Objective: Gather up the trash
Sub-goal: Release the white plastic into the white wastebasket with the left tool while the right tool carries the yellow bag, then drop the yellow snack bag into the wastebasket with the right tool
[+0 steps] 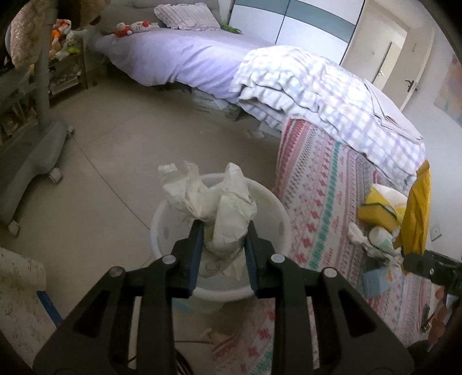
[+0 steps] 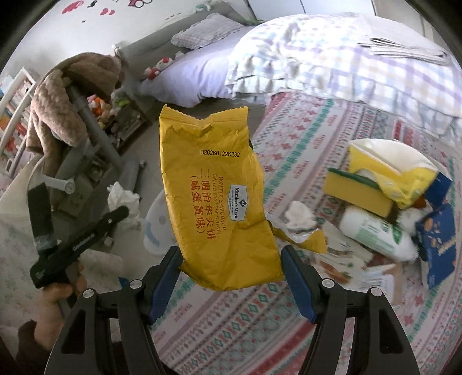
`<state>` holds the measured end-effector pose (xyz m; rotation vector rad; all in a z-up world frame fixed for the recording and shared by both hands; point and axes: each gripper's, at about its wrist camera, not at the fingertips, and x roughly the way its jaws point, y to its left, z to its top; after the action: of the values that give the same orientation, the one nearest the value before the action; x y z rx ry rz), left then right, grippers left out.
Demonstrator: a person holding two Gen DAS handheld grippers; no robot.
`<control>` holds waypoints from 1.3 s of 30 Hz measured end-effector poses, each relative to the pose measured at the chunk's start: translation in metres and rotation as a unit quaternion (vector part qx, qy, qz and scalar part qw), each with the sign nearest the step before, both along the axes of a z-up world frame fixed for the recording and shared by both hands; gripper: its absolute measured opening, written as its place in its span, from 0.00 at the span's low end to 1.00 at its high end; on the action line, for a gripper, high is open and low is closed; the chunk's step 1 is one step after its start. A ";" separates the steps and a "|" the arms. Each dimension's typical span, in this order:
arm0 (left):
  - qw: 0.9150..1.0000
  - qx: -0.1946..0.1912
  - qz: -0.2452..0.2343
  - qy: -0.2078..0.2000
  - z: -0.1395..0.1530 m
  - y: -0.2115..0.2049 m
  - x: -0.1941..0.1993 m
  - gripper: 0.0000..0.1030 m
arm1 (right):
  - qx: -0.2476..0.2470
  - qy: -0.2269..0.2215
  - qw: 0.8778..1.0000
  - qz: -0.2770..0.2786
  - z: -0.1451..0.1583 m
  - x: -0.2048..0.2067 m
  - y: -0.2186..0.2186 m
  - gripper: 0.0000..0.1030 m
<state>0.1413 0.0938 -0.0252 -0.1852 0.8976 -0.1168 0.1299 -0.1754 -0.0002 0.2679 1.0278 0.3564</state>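
- The left gripper [image 1: 222,248] has its jaws drawn narrow, pinching a wad of crumpled white paper [image 1: 219,199]; the wad sticks up between the blue pads.
- That wad hangs right over the open white bin [image 1: 277,210], which stands on the floor just beside the bed's edge.
- The right gripper [image 2: 231,277] has its jaws spread fairly wide, pressing on both sides of a yellow snack bag [image 2: 213,190], which stands upright and crinkled between them.
- Past the bag, on the patterned bedspread [image 2: 231,323], lies more clutter: a yellow sponge [image 2: 355,190], a white bottle [image 2: 375,233], a blue box [image 2: 439,242] and a crumpled tissue [image 2: 300,216].
- To the left, a hand [image 2: 57,291] grips the other tool's handle.
- Farther back, a checked blanket [image 1: 317,95] is heaped on the bed, with a pillow [image 1: 184,16] near the headboard.
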 end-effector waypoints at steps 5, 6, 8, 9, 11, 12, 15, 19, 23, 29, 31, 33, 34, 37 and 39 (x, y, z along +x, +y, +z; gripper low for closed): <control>0.999 0.006 0.039 0.010 -0.004 0.012 0.004 0.76 | -0.003 -0.002 1.000 0.007 -0.003 0.004 0.015 0.69; 0.999 0.004 0.040 0.013 -0.004 0.014 0.003 0.77 | -0.004 -0.002 1.000 0.009 -0.004 0.004 0.018 0.69; 0.999 0.003 0.045 0.028 -0.004 0.019 0.002 0.81 | -0.006 -0.001 1.000 0.012 -0.004 0.005 0.022 0.70; 0.998 0.002 0.054 0.031 -0.003 0.023 -0.001 0.82 | -0.008 -0.001 1.000 0.014 -0.005 0.005 0.024 0.70; 0.997 0.010 0.067 0.043 -0.004 0.028 -0.004 0.85 | -0.012 0.000 1.000 0.019 -0.006 0.007 0.029 0.69; 0.996 0.014 0.076 0.049 -0.004 0.032 -0.008 0.86 | -0.013 0.001 1.000 0.023 -0.006 0.008 0.032 0.69; 0.994 0.011 0.092 0.055 -0.003 0.042 -0.013 0.87 | -0.011 0.004 0.999 0.041 -0.006 0.013 0.045 0.70; 0.990 0.009 0.121 0.066 -0.002 0.060 -0.022 0.88 | -0.007 0.006 0.998 0.066 -0.010 0.026 0.070 0.70; 0.988 0.015 0.135 0.072 -0.002 0.071 -0.026 0.88 | -0.005 0.021 0.997 0.080 -0.024 0.044 0.100 0.70; 0.987 0.028 0.143 0.072 -0.005 0.080 -0.024 0.88 | -0.026 0.037 0.995 0.090 -0.044 0.064 0.134 0.70; 0.986 0.027 0.147 0.075 -0.007 0.084 -0.025 0.88 | -0.032 0.036 0.995 0.092 -0.046 0.068 0.139 0.71; 0.985 0.026 0.152 0.077 -0.009 0.087 -0.025 0.88 | -0.028 0.030 0.995 0.093 -0.046 0.070 0.141 0.73; 0.985 0.027 0.154 0.077 -0.009 0.088 -0.025 0.88 | -0.025 0.027 0.995 0.093 -0.046 0.072 0.141 0.77; 0.984 0.027 0.157 0.077 -0.008 0.089 -0.026 0.93 | -0.022 0.015 0.996 0.084 -0.040 0.072 0.138 0.90; 0.985 0.026 0.156 0.074 -0.007 0.088 -0.027 0.94 | -0.019 0.012 0.997 0.077 -0.035 0.070 0.131 0.90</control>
<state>0.1141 0.1813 -0.0327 -0.2859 1.0078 0.2137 0.2003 -0.0441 -0.0348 0.1588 1.0803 0.4735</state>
